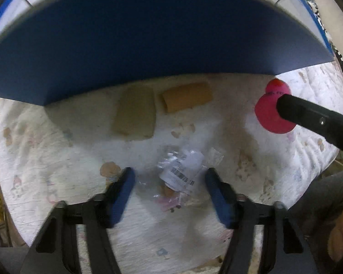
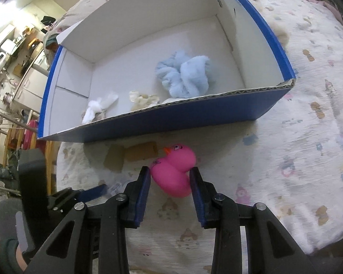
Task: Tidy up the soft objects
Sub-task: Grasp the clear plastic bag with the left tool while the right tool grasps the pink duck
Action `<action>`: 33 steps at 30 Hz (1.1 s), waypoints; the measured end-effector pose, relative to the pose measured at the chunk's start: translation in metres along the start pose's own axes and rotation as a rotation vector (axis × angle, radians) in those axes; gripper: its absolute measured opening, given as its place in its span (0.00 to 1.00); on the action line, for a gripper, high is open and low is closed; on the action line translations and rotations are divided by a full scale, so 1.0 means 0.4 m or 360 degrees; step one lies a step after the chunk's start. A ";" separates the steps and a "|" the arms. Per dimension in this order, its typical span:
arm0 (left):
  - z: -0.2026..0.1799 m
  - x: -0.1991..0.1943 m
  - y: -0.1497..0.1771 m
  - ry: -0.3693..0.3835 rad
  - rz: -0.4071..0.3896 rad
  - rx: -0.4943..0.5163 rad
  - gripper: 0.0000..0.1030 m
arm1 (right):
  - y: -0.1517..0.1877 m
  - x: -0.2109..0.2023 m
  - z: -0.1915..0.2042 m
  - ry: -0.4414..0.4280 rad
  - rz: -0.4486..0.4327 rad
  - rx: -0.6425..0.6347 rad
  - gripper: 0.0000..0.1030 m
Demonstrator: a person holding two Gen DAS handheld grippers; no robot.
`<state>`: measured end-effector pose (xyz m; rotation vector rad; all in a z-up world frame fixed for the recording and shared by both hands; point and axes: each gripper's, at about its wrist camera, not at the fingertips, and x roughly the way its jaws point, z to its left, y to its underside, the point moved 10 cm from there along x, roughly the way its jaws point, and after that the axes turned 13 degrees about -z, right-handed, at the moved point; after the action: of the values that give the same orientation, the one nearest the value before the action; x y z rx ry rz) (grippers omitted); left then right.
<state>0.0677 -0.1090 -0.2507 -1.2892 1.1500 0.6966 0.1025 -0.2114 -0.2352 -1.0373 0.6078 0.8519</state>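
A pink rubber duck [image 2: 175,171] sits between the pads of my right gripper [image 2: 170,175], which is shut on it, in front of the blue cardboard box [image 2: 171,118]. The duck also shows in the left wrist view [image 1: 271,108], with the right gripper's finger [image 1: 308,116] across it. Inside the box lie a light blue fluffy cloth [image 2: 185,75], a cream rag [image 2: 143,99] and a white rag [image 2: 98,108]. My left gripper [image 1: 170,182] is open over a clear plastic packet with a barcode label [image 1: 180,171] on the quilt.
Two tan cardboard pieces [image 1: 135,111] [image 1: 186,97] lie by the box's blue wall [image 1: 148,45]. The white patterned quilt [image 2: 297,148] covers the bed. Room furniture and clutter stand at the left [image 2: 16,68].
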 end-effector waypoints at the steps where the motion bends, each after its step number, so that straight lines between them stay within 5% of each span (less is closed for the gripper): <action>1: -0.001 0.008 0.003 0.0008 0.0020 -0.0002 0.32 | 0.000 0.004 0.002 0.0006 0.0003 -0.0006 0.28; 4: -0.004 0.019 0.005 0.0041 0.0051 0.0006 0.13 | 0.002 0.011 0.008 0.0013 0.0016 -0.0029 0.25; 10: 0.017 -0.004 0.007 0.0046 0.0032 -0.0016 0.12 | 0.016 0.026 0.011 0.0033 0.0058 -0.0076 0.18; 17: 0.103 -0.104 -0.025 -0.0076 -0.0169 -0.0084 0.12 | 0.003 0.010 -0.022 0.0006 0.0027 0.0088 0.19; 19: 0.137 -0.129 -0.035 -0.0116 -0.0219 -0.0128 0.12 | -0.007 -0.002 -0.035 -0.0013 0.0000 0.0168 0.28; 22: 0.178 -0.159 -0.042 -0.0166 -0.0275 -0.0186 0.12 | -0.009 -0.002 -0.061 0.0036 -0.0007 0.0233 0.59; 33: 0.190 -0.176 -0.061 -0.0222 -0.0338 -0.0218 0.12 | 0.052 0.125 -0.015 0.0203 0.0245 -0.0016 0.60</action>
<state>0.0863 -0.0274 -0.1850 -1.4305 0.8502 0.7047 0.1120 -0.1961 -0.2867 -1.0699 0.7999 0.9286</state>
